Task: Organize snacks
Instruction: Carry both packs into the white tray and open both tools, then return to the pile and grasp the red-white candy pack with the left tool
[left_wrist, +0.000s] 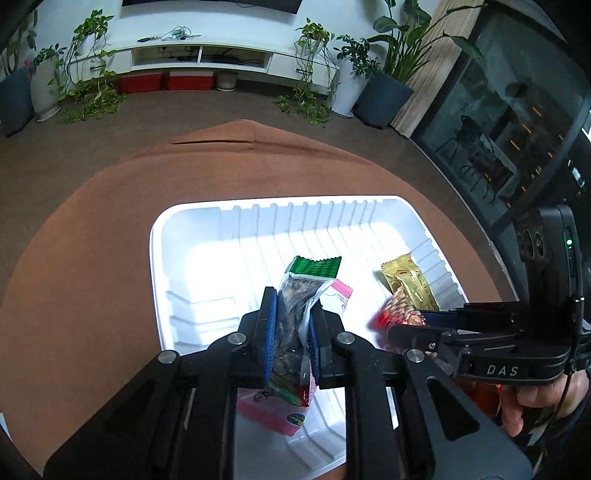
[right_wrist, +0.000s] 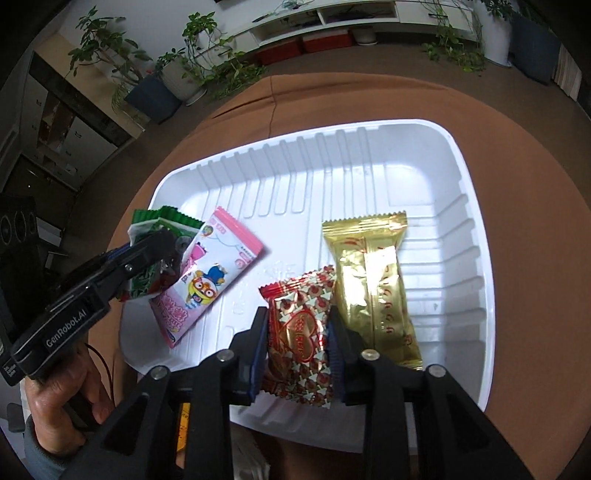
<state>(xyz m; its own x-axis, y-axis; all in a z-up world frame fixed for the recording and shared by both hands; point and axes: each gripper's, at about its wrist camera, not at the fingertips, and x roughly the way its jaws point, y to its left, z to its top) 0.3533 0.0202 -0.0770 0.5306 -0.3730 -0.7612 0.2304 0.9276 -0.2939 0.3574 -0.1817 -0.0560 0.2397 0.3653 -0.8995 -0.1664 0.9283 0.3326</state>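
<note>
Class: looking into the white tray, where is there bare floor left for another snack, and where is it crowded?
Free: the white tray floor along the far ribbed wall, beyond the pink packet and gold packet. Crowded: the near side, where green packet, pink, red packet and gold lie.

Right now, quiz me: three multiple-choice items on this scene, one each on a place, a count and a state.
1. The gold packet lies: A) in the tray, beside the red packet; B) outside the tray; C) on a shelf.
2. Packets in view: A) two; B) four; C) six.
3. The left gripper is: A) open and empty; B) shut on the green packet; C) shut on a spoon.

A: it rests on the tray floor, right of the red packet.
B: green, pink packet, red, gold.
B: its pads pinch the green packet.
</note>
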